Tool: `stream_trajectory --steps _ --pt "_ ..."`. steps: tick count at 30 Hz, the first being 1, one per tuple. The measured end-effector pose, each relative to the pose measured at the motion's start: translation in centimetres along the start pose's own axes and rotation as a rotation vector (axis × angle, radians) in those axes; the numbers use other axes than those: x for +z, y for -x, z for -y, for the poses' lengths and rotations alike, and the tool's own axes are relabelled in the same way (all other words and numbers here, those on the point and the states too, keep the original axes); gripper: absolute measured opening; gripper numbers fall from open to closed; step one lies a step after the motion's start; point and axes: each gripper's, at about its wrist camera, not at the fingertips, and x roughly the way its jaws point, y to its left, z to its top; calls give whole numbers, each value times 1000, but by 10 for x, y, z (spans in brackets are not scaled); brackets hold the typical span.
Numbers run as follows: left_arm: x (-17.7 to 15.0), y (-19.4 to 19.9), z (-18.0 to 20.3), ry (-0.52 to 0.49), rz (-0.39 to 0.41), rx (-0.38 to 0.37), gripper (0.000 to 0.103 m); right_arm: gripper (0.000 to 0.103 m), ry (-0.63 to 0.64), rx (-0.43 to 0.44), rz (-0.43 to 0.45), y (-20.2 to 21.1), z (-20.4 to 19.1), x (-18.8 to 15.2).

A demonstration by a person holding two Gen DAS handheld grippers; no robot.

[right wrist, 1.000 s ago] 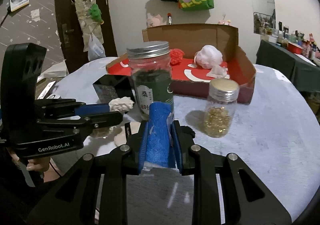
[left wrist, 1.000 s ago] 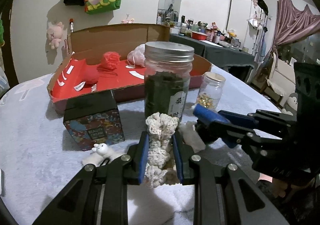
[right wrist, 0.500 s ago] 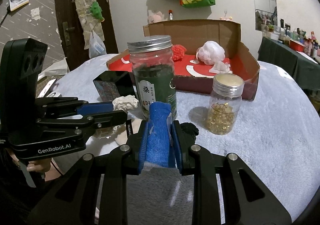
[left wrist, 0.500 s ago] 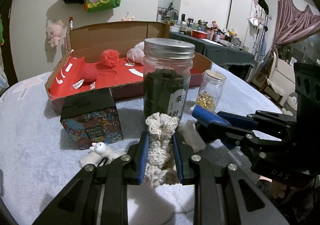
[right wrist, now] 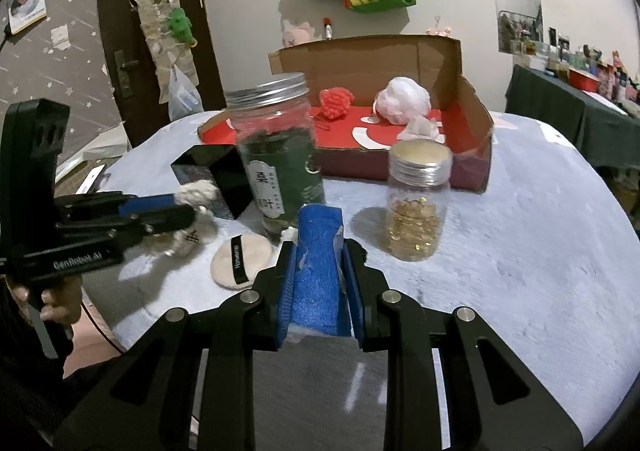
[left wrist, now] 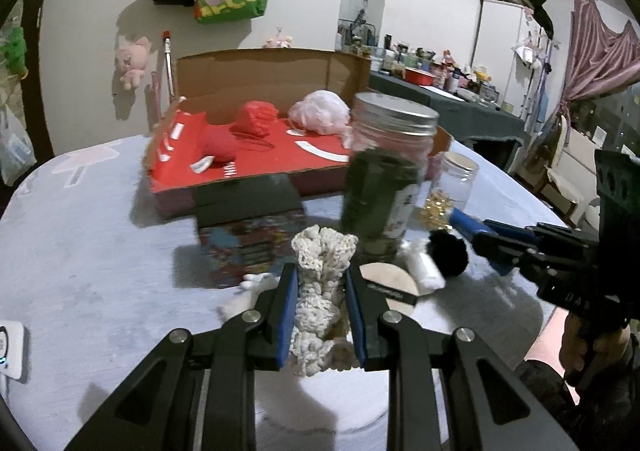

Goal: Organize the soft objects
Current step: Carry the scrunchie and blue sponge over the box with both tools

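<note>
My left gripper [left wrist: 321,271] is shut on a cream crocheted scrunchie [left wrist: 320,303], held just above the table in front of a black patterned box. In the right wrist view that gripper [right wrist: 188,203] comes in from the left. My right gripper [right wrist: 319,251] is shut on a blue sponge piece [right wrist: 318,283]. An open cardboard box [left wrist: 272,71] with a red floor stands behind, holding a red knitted piece [left wrist: 256,117], a red ball [left wrist: 218,145] and a pink puff [left wrist: 320,111]. A round powder puff [right wrist: 240,259], a black pompom [left wrist: 448,255] and a small white plush [left wrist: 248,291] lie on the table.
A tall jar of dark green leaves [left wrist: 386,179] and a small jar of gold bits [left wrist: 452,183] stand between the grippers and the cardboard box. The black patterned box [left wrist: 248,227] sits left of the tall jar. A white device [left wrist: 10,347] lies at the left edge.
My left gripper has slid to the left with the scrunchie, so the jars and black box sit further right in its view and the powder puff and pompom show. The right gripper has barely moved.
</note>
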Motion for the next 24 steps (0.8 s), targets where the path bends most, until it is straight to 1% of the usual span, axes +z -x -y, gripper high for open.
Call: stream_trajectory --steps 8,13,16,19,24 --pt "-6 15 -30 39 -12 52 25 23 -20 -25 -5 9 16 -2" --pt "-8 19 -48 55 -12 98 25 23 -41 -36 -18 13 30 -4" --pt "-8 18 -59 58 -14 110 25 23 -52 -43 -24 14 39 -4" --pt "-7 17 -67 26 12 115 25 23 -61 -48 -33 15 49 -4" --pt "-3 5 -83 26 -8 107 25 23 -77 -52 -51 12 63 -3"
